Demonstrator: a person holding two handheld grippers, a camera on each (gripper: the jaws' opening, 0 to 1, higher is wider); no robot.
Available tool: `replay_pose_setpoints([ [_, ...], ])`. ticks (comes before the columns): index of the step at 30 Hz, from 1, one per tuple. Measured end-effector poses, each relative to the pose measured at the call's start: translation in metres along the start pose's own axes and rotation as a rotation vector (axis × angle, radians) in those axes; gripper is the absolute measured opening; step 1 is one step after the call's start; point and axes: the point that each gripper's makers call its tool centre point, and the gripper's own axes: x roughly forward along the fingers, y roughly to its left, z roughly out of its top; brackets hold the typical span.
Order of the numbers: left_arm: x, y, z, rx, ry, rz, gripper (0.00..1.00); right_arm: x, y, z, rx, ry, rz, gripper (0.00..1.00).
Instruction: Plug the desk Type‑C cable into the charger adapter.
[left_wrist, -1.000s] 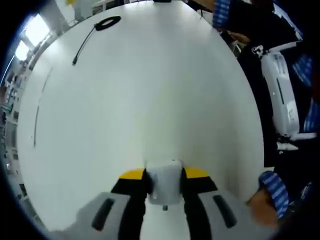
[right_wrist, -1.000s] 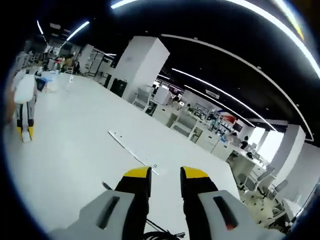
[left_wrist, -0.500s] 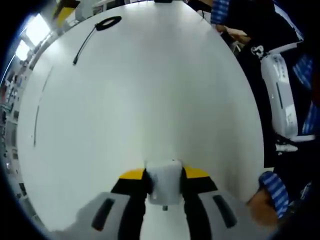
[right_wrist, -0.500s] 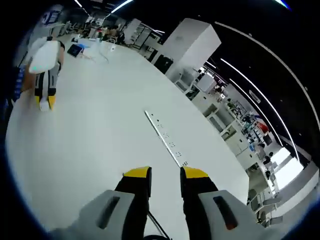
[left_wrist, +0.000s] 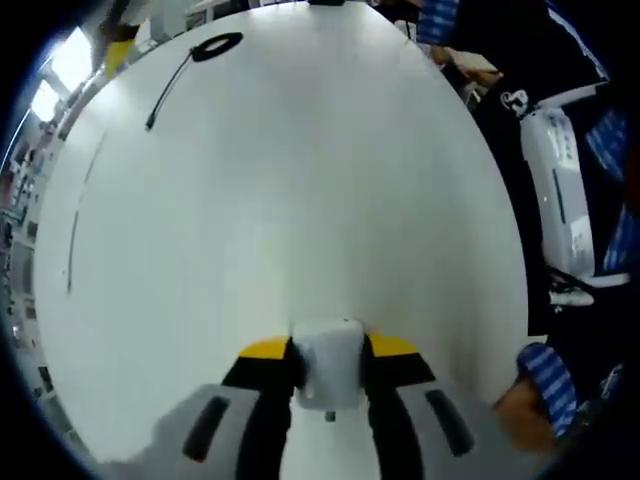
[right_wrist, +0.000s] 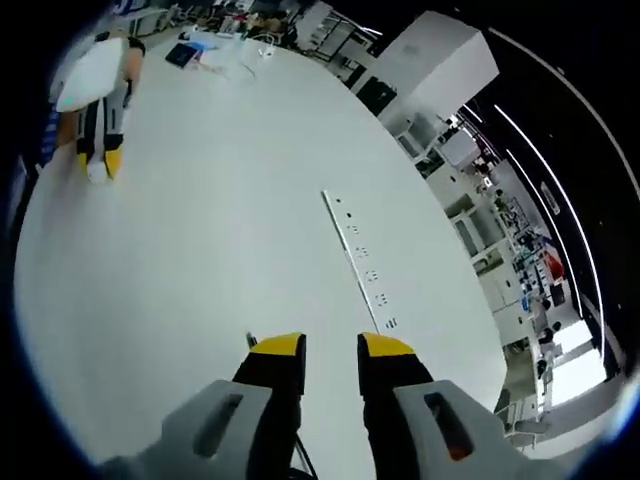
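Holding now: my left gripper (left_wrist: 329, 352) has its yellow-tipped jaws clenched on the white charger adapter (left_wrist: 328, 368), which sits upright between them.
Adapter position: it is lifted in the jaws over the near part of the white desk (left_wrist: 300, 200), close to the edge nearest me.
Type-C cable: in the left gripper view the black cable (left_wrist: 185, 66) lies far across the desk, a small coiled loop at one end and a straight run trailing away from it, well apart from the adapter.
My right gripper: its jaws (right_wrist: 331, 352) stand parted with bare desk showing in the gap, released and gripping nothing.
Near the right jaws: a thin dark line shows at the very bottom of the right gripper view between the jaw bases; I cannot tell what it is.
Other gripper seen: in the right gripper view my left gripper (right_wrist: 98, 165) appears at the upper left, its yellow tips pointing down at the desk; in the left gripper view the white body of my right gripper (left_wrist: 562, 200) shows at the right edge, off the desk.
Desk surface: a long slotted strip (right_wrist: 358, 262) runs along the desk ahead of the right jaws.
My sleeve: a blue checked cuff (left_wrist: 548, 385) shows at the lower right of the left gripper view.
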Motion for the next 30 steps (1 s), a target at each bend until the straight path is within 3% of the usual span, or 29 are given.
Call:
replay_pose_setpoints([
  [7,0.000,0.001,0.000,0.001,-0.001,-0.001,0.26,0.016,0.006,-0.003,-0.053,0.056,0.085,0.17],
  [15,0.000,0.005,0.000,0.003,0.000,-0.003,0.26,0.040,0.035,-0.030,-0.146,0.204,0.292,0.15],
  [19,0.000,0.006,0.000,0.005,0.000,-0.004,0.26,0.050,0.050,-0.038,-0.158,0.244,0.376,0.14],
  [30,0.001,0.006,0.000,0.007,0.000,-0.005,0.26,0.062,0.062,-0.050,-0.193,0.319,0.461,0.11],
])
